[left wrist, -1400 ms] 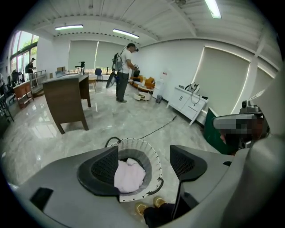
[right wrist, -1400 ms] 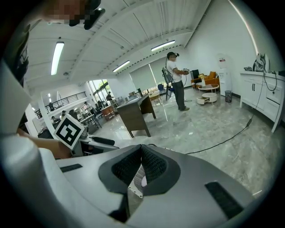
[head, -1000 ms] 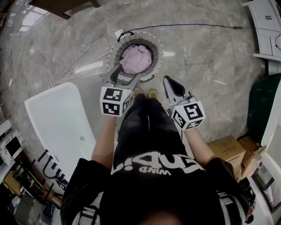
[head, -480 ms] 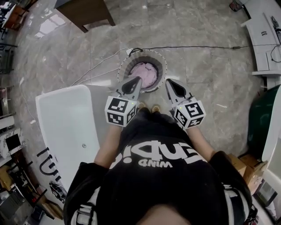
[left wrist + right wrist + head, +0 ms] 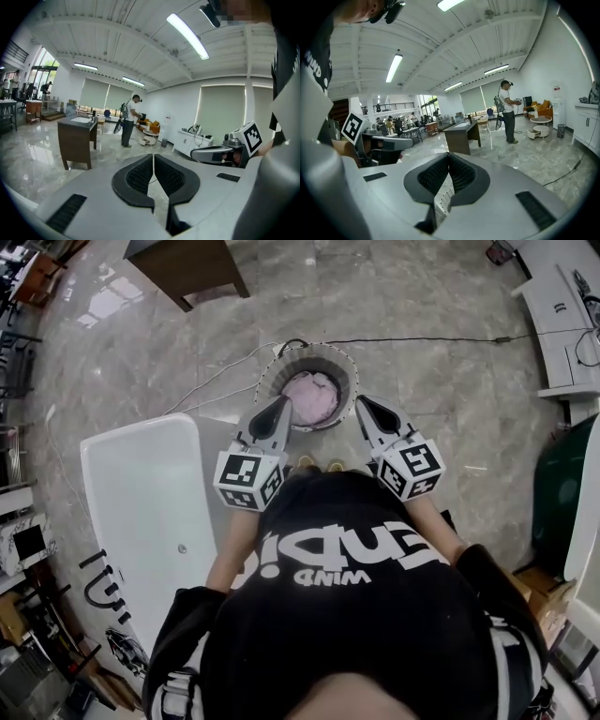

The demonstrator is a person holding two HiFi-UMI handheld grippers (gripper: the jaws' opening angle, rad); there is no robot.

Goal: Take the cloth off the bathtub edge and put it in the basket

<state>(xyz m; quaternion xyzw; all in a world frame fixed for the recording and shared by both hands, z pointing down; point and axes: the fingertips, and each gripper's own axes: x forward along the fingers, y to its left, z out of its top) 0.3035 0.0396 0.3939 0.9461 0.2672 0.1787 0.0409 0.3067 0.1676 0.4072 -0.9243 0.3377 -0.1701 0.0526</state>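
From the head view, both of my forearms were stretched forward, with the left gripper (image 5: 278,407) and right gripper (image 5: 366,407) held side by side, their tips pointing towards the basket (image 5: 348,368) on the marble floor (image 5: 441,427). The marker cubes (image 5: 247,480) sat nearest my body. The cloth (image 5: 312,397) was pale pink, bunched into a soft rumpled heap, and lay inside the round basket, between and just beyond the two gripper tips. The white bathtub (image 5: 141,493) stood to the left, its edge bare. My black shirt (image 5: 347,615) carried large white lettering, seen upside down; I could only read the small line, "WIND". A thin cable (image 5: 422,339) ran across the floor to the basket.

In the left gripper view, the left gripper (image 5: 153,157) was clenched, its ribbed pads meeting at the tips with nothing caught between them. It looked out roughly level across the room, past a dark desk (image 5: 77,136) and a standing person (image 5: 129,122).

In the right gripper view, the right gripper (image 5: 448,156) was clenched too, tips touching and holding nothing, and the left gripper showed at the left edge.
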